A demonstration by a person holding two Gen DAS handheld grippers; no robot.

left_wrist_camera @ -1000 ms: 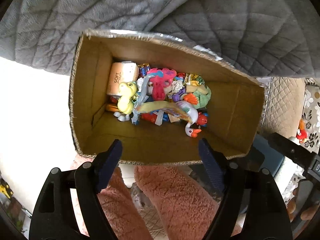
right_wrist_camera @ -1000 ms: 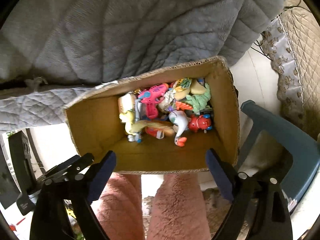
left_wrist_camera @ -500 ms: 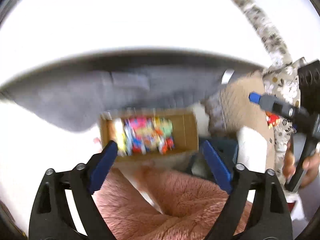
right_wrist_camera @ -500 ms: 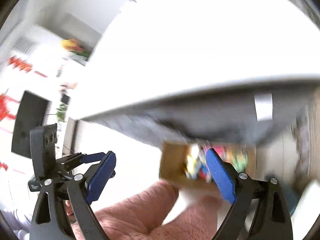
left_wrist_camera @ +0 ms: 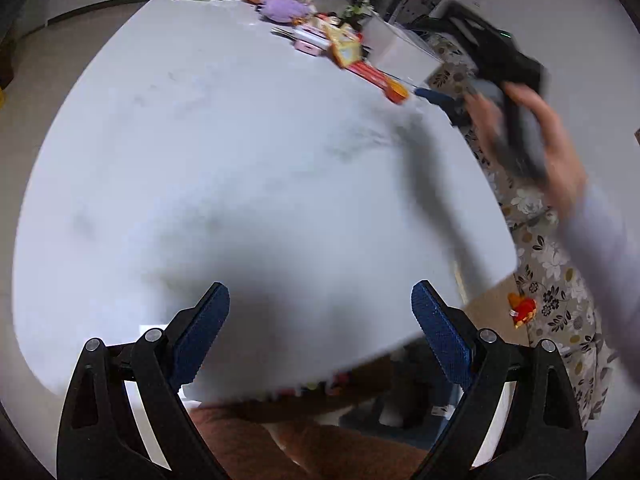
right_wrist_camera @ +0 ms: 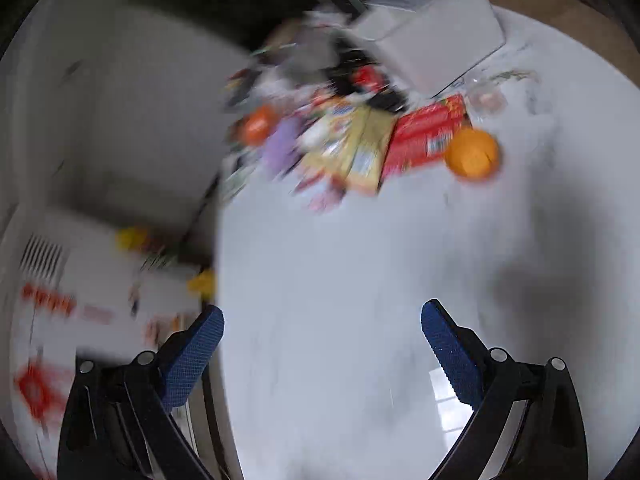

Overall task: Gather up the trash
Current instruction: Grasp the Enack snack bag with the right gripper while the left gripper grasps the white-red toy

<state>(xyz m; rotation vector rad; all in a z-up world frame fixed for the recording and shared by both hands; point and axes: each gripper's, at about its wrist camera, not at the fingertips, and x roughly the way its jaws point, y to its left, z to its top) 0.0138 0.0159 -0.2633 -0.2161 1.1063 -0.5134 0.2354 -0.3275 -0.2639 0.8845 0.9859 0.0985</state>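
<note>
Both claws, left claw (left_wrist_camera: 320,328) and right claw (right_wrist_camera: 322,346), have just been opening and gape wide, empty. Trash (right_wrist_camera: 360,140) lies heaped at the tabletop's (right_wrist_camera: 360,300) far edge, straight beyond the right claw, apparently nearer.

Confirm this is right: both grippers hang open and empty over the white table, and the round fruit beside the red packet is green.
One thing is wrong: the fruit is orange, not green. The right wrist view shows it against the red packet. The rest holds: the left gripper and the right gripper hang over the white table, jaws wide with nothing between them.
</note>
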